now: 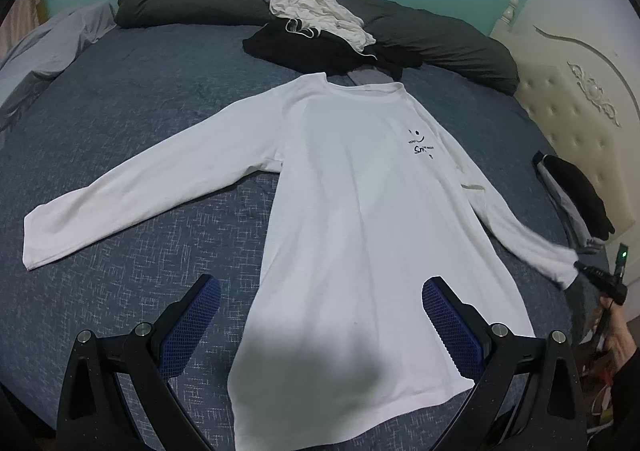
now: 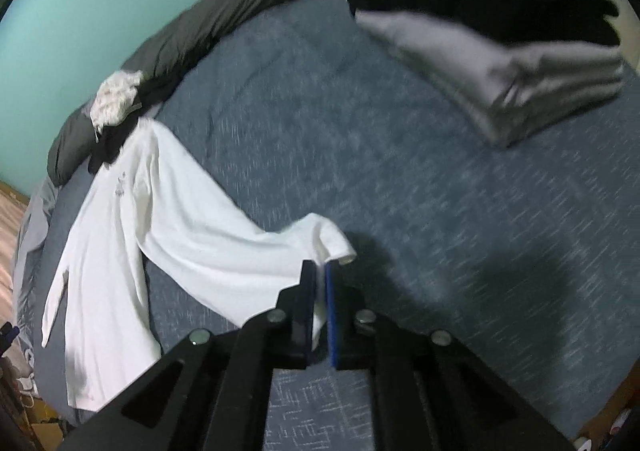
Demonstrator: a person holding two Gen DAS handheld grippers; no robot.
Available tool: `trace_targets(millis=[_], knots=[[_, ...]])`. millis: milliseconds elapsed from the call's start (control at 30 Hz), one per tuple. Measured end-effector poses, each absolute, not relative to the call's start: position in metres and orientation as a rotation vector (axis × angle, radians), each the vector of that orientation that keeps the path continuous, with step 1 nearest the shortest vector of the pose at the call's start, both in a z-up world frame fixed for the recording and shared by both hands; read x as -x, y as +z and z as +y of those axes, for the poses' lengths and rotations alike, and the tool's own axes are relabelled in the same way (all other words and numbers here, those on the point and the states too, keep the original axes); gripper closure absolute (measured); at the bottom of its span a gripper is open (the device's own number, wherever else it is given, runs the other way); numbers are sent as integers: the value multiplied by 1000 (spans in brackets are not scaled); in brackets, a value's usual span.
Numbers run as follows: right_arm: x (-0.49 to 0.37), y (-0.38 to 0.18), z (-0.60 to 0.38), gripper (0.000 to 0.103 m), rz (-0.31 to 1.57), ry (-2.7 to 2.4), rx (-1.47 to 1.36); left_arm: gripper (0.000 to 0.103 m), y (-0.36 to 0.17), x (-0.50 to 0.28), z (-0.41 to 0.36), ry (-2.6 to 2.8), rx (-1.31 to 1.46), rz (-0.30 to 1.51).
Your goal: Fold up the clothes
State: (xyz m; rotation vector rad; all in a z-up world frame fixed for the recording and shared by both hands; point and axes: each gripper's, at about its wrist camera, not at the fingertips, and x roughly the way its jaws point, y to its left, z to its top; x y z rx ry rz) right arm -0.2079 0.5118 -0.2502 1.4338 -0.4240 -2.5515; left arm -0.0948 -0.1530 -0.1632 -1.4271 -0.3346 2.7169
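White shirt (image 1: 360, 211) flat on bed (image 1: 140, 111). Right hand-held gripper (image 2: 319, 271) clamped on sleeve cuff (image 2: 332, 243); left hand-held gripper (image 1: 320, 291) apart over hem. Fold sleeve across chest w/o dragging body

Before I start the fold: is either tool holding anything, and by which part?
The right tool is shut on the white shirt, pinching the cuff end of one sleeve. The left tool is open and holds nothing.
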Motion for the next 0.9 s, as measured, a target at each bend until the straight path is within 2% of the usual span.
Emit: trace_targets(millis=[267, 533, 600, 800, 900], knots=[[232, -217, 554, 98, -383, -2685, -1394, 0, -164, 95, -155, 2721, 1450, -320], [261, -227, 573, 97, -323, -2728, -1485, 0, -171, 97, -159, 2699, 1493, -308], [261, -227, 573, 91, -304, -2765, -1495, 0, -174, 95, -161, 2687, 1501, -316], [240, -213, 559, 83, -262, -2754, -1435, 0, -175, 89, -167, 2691, 1515, -314], [226, -203, 541, 76, -297, -2692, -1398, 0, -172, 83, -171, 2695, 1497, -332]])
